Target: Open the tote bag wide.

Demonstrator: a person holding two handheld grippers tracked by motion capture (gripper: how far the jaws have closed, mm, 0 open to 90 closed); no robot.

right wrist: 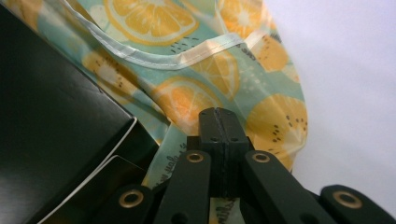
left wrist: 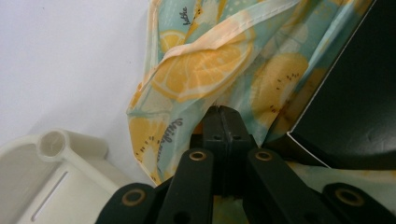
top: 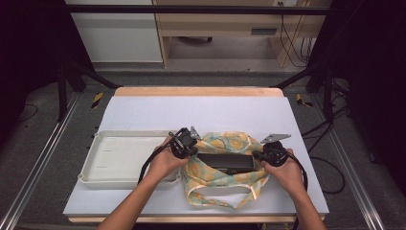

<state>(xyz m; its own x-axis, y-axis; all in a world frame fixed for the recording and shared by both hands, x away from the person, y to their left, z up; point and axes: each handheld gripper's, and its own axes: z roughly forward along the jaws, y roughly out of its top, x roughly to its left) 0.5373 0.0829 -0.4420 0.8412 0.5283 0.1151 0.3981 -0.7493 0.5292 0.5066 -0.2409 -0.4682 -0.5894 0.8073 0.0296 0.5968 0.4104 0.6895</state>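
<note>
The left gripper has its two black jaws pressed tight together on the edge of the lemon-print bag, at the bag's left side, and the right gripper is pinched the same way on the bag's right edge. Between the two grippers the bag's mouth is open, and a black box sits inside it with its top showing. The bag lies on the white table near the person's side, and a cream tray sits just beside it on the left.
</note>
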